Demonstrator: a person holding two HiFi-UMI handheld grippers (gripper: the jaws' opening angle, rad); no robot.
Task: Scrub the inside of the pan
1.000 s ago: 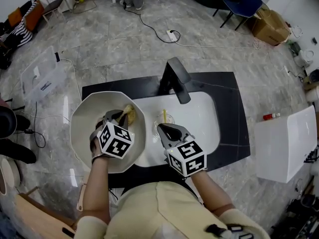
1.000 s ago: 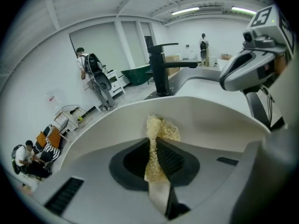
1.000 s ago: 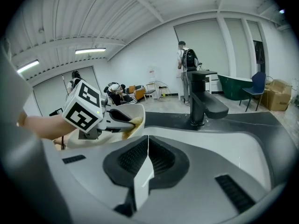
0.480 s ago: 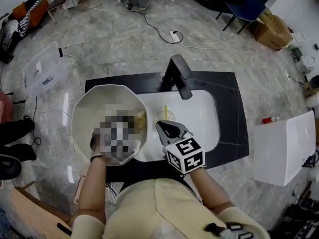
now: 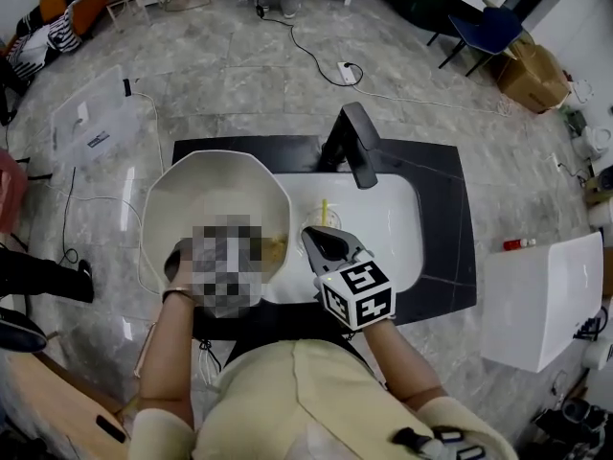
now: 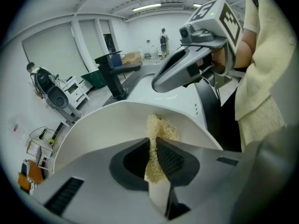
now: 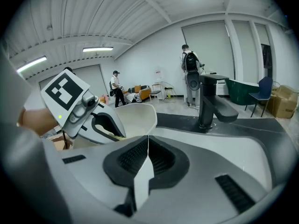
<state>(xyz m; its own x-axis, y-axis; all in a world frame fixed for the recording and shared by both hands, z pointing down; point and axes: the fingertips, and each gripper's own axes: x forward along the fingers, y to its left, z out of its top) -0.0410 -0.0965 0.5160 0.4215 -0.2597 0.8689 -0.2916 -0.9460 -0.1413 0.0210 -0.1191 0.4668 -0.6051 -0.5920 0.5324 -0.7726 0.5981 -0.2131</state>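
White pan (image 5: 192, 197) stands on the black tabletop (image 5: 442, 190), at 9 o'clock from the sink (image 5: 397, 228). The left tool (image 6: 154, 148) is clamped on a yellowish scouring pad (image 6: 161, 129), which is at the pan's inner wall near 4 o'clock. The right tool (image 5: 324, 242), its jaws together and empty, hovers over the sink.

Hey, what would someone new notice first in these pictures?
The big white pan stands out at the left of the white sink, with the left gripper reaching into it, clamped on a tan scrubber. Beside it, the right gripper hangs shut and empty over the sink, in front of the black faucet.
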